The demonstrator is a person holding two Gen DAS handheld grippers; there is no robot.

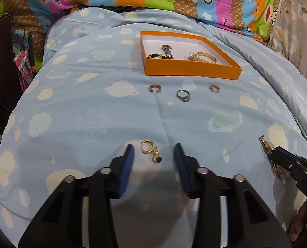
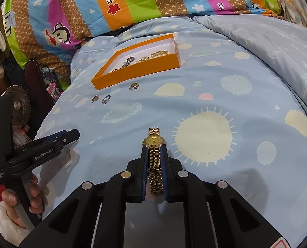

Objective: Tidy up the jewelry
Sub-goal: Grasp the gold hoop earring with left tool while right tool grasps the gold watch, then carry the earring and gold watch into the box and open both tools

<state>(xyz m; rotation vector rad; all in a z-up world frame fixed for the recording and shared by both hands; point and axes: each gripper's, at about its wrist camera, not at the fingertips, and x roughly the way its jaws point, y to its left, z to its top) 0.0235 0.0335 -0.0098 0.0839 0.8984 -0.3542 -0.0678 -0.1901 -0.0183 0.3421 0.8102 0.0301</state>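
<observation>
Soft blue bedding (image 2: 194,103) gives little support. Nearest, the right hand-held gripper (image 2: 155,150) clamps a gold watch (image 2: 154,142) by its band; it may slip. The left hand-held gripper (image 1: 153,150) gapes around an earring (image 1: 151,153). At 12 o'clock, rings (image 1: 183,95), then the orange box (image 1: 192,70).

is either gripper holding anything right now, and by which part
The right hand-held gripper is shut on the gold watch, gripping its bracelet band just below the dial. The left hand-held gripper is open, holding nothing, with a gold earring lying between its fingers.
</observation>
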